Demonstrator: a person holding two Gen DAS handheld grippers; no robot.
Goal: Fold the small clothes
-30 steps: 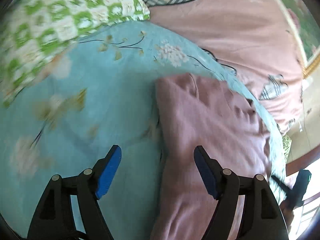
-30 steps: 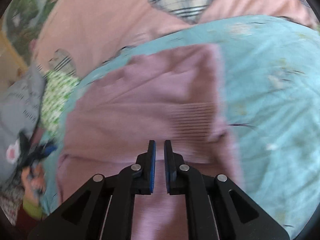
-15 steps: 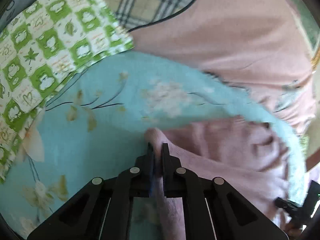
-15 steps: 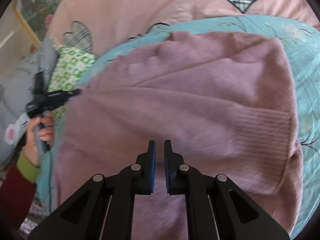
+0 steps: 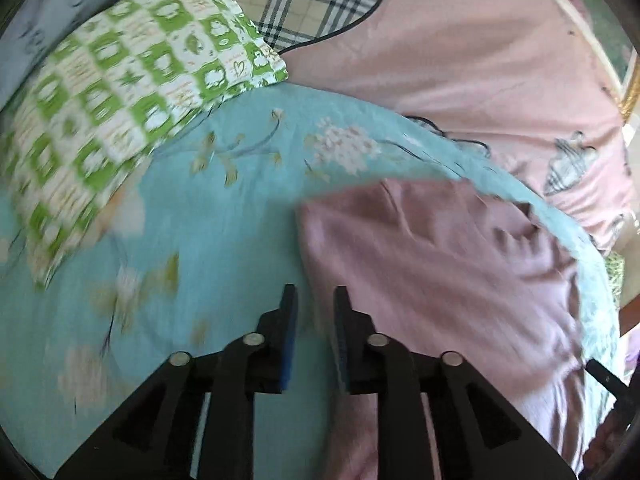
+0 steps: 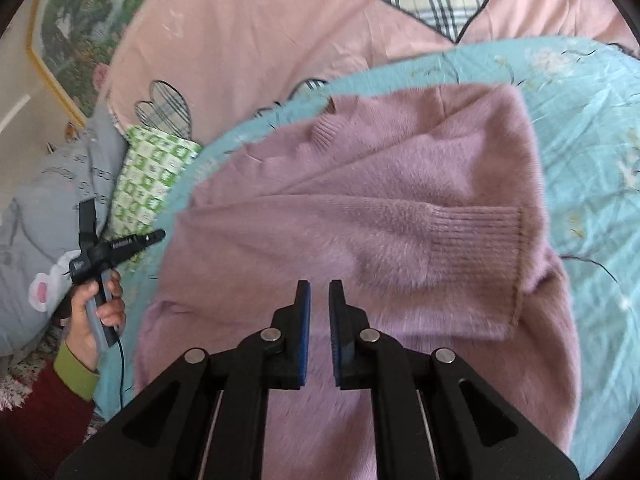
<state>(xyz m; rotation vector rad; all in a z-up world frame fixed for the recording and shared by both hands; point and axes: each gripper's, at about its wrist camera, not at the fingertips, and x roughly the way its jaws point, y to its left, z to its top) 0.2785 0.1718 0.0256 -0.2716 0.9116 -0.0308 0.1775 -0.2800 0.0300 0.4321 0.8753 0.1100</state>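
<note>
A mauve knit sweater [image 6: 360, 208] lies on a teal floral cloth [image 6: 592, 140], one sleeve folded across its body with the ribbed cuff [image 6: 480, 240] pointing right. My right gripper [image 6: 319, 296] hovers over the sweater's lower middle. Its jaws are opening, a narrow gap with nothing pinched. In the left wrist view the sweater [image 5: 440, 272] fills the right half. My left gripper [image 5: 314, 300] stands over its left edge, jaws opening. That edge runs under the gap, and the pads do not press on it.
A green-and-white checked pillow [image 5: 120, 120] lies on the teal cloth's [image 5: 200, 240] far left corner. A pink bedspread [image 6: 260, 32] with plaid hearts spreads beyond. A grey cushion [image 6: 40, 220] sits left, where a person's hand [image 6: 92, 308] holds the other gripper's handle.
The left gripper went from wide open to shut on the sweater's left edge, then let it go and drew back. The right gripper's jaws have parted slightly.
</note>
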